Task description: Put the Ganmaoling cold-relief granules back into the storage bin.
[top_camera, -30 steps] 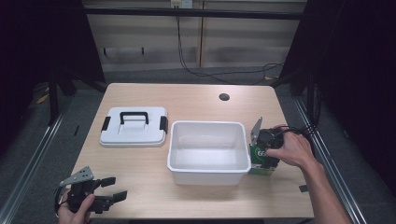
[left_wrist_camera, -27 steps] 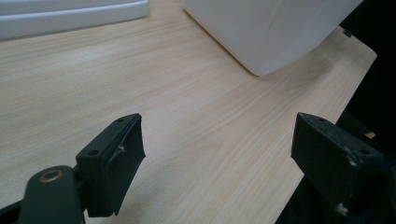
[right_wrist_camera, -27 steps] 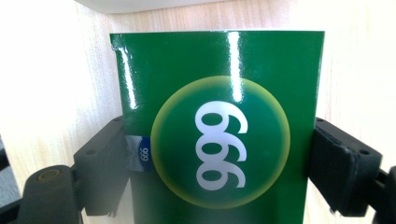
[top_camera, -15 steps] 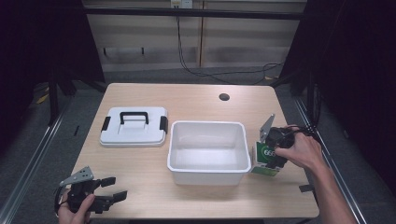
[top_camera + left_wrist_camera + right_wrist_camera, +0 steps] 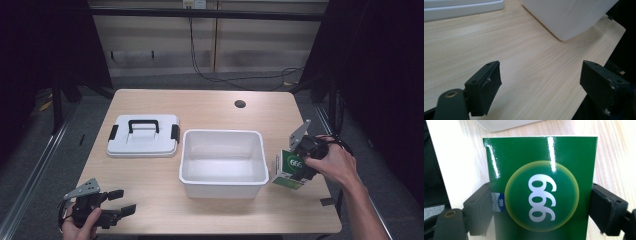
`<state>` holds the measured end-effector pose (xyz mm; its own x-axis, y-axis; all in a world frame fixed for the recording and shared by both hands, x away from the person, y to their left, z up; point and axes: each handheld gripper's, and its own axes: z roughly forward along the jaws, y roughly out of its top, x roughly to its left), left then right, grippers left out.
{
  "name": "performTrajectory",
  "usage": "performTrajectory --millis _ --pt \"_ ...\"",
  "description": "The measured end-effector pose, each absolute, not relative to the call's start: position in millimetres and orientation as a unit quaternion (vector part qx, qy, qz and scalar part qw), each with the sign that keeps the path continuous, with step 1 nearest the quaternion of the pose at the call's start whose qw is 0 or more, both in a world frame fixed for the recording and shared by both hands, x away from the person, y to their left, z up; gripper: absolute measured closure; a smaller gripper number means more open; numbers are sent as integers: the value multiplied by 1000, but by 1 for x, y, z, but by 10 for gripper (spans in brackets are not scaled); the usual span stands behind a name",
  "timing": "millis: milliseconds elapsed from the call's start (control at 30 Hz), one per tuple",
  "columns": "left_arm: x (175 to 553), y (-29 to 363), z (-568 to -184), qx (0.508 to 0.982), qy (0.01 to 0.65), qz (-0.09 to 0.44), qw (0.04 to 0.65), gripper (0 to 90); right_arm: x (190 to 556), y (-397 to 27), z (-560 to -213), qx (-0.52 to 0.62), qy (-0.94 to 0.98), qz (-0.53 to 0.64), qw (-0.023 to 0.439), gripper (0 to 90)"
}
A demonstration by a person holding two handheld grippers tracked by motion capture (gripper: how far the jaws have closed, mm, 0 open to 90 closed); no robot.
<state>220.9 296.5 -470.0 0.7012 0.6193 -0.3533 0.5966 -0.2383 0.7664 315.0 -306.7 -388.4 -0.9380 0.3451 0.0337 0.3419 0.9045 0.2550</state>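
Green glossy cardboard, printed with a pale round badge and white numerals, sat clamped between the two black jaws of the right gripper [image 5: 295,167]: this small green box [image 5: 541,195] was held by its side faces, one jaw pressing on each. In the high view the same green box [image 5: 289,170] hung tilted just beside the right-hand wall of the open white rectangular plastic tub [image 5: 222,162], close to that wall but outside it, low over the light wooden table [image 5: 210,107].

Judged from this, the pick-up looked done and the placing was left: the box had yet to cross the rim, and the tub's inside appeared bare. Beyond the tub from the holding gripper, the flat white plastic lid with a black handle and black clips [image 5: 143,135] lay on the table, so closing the tub also seemed to remain.

At the near left corner of the table, the left gripper [image 5: 117,202] rested with its jaws spread wide and nothing between them; ahead of them lay only wood grain, with a corner of the white tub [image 5: 571,17] farther off.
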Motion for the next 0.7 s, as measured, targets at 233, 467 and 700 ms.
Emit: performTrajectory --millis 233,467,700 --pt "221 296 -470 786 387 11 481 171 306 -311 -379 186 972 142 17 160" --pt "221 295 -470 788 386 11 480 171 301 -319 -371 191 969 156 20 161" --pt "221 296 -470 787 386 10 481 171 299 -327 -362 200 961 187 26 162"
